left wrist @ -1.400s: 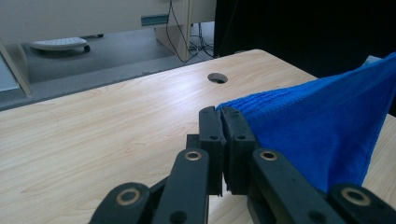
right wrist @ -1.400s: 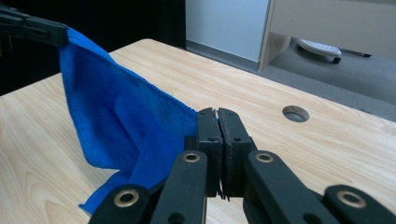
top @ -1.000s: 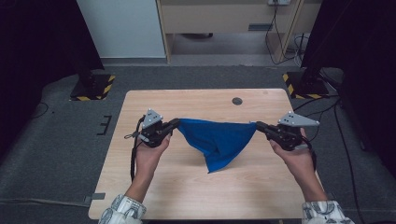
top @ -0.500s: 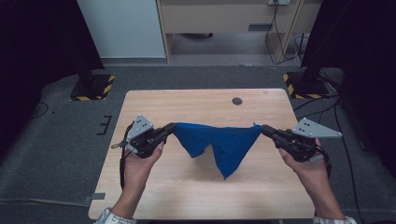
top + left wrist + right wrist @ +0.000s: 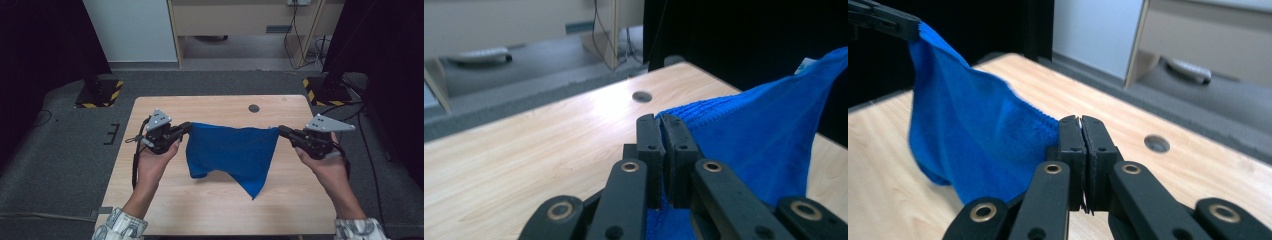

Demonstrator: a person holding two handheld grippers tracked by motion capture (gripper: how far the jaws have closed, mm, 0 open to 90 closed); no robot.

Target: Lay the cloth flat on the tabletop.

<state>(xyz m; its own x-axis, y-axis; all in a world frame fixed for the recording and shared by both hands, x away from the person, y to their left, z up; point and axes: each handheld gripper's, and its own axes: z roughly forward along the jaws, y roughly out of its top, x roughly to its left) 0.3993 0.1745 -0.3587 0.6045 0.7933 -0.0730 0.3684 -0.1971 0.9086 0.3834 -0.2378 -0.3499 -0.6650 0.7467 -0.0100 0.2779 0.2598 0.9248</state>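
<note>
A blue cloth [image 5: 230,150] hangs stretched between my two grippers above the wooden table [image 5: 210,205]. My left gripper [image 5: 186,128] is shut on the cloth's left top corner; in the left gripper view the jaws [image 5: 663,131] pinch the blue cloth [image 5: 764,135], which spreads away to the right. My right gripper [image 5: 281,131] is shut on the right top corner; in the right gripper view its jaws [image 5: 1081,131] clamp the blue cloth [image 5: 968,135], which runs off to the left gripper [image 5: 913,27] at the upper left. The cloth's lower point dangles toward the table's front.
A small round dark hole [image 5: 254,108] sits near the table's far edge. Beyond the table lie grey floor, a pale cabinet [image 5: 135,30] and two stand bases with yellow-black tape [image 5: 100,92]. Dark curtains flank both sides.
Both grippers have risen and moved further apart, pulling the cloth's top edge taut. The cloth now hangs wider and flatter than before.
</note>
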